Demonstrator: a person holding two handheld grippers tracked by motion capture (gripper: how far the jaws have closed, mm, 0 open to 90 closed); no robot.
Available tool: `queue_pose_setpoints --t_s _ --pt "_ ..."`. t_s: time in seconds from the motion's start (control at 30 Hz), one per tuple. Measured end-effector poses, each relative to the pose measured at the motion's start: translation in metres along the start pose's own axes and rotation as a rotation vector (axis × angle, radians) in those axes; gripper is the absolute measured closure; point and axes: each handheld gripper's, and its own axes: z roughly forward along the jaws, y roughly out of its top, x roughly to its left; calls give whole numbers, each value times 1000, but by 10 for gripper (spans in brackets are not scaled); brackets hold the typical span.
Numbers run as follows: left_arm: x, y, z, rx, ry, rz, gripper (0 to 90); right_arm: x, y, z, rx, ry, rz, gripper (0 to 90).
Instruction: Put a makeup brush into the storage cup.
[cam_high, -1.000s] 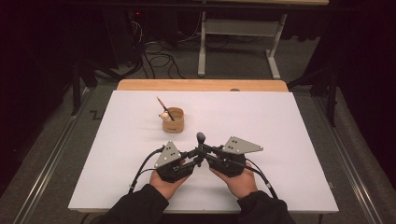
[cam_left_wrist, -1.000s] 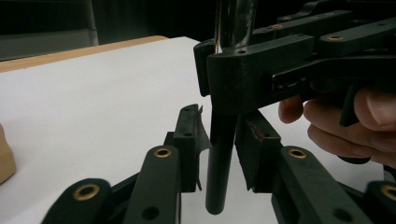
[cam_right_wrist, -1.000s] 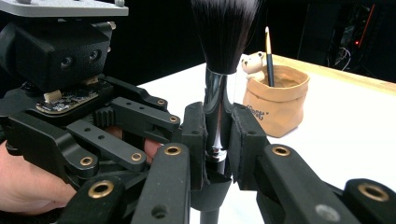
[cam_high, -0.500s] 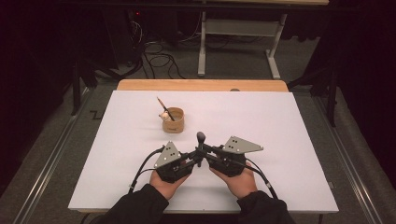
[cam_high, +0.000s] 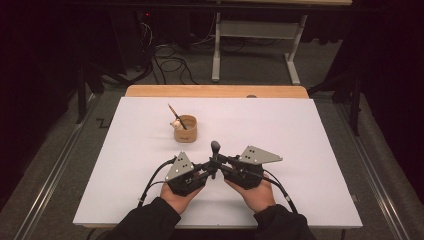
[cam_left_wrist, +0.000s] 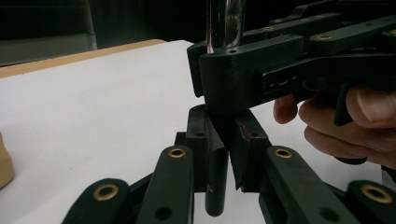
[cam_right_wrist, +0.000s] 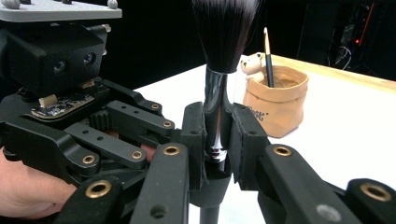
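Observation:
A makeup brush (cam_high: 215, 146) with black bristles (cam_right_wrist: 224, 32), a chrome ferrule (cam_left_wrist: 225, 23) and a black handle (cam_left_wrist: 215, 186) stands upright between both hands near the table's front middle. My right gripper (cam_high: 220, 161) is shut on the chrome ferrule, its jaws clamping it from both sides (cam_right_wrist: 217, 135). My left gripper (cam_high: 209, 167) comes in from the left just below it and is shut on the black handle (cam_left_wrist: 224, 154). In the left gripper view the right gripper (cam_left_wrist: 252, 70) sits directly above my jaws.
A tan bag-shaped cup (cam_high: 185, 129) stands behind the grippers, left of centre, holding a thin stick-like brush (cam_high: 176, 116) and a small bear figure (cam_right_wrist: 251, 65). The white table sheet (cam_high: 300, 130) ends at a wooden strip (cam_high: 215, 91) at the back.

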Motion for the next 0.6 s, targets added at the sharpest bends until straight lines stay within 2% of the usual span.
queue_pose_setpoints --t_s 0.37,0.6 --pt "0 0 0 -4 -1 2 790 0 0 0 1 -1 4 756" --pt "0 0 0 -2 2 0 790 -2 1 -2 -6 -1 14 678"
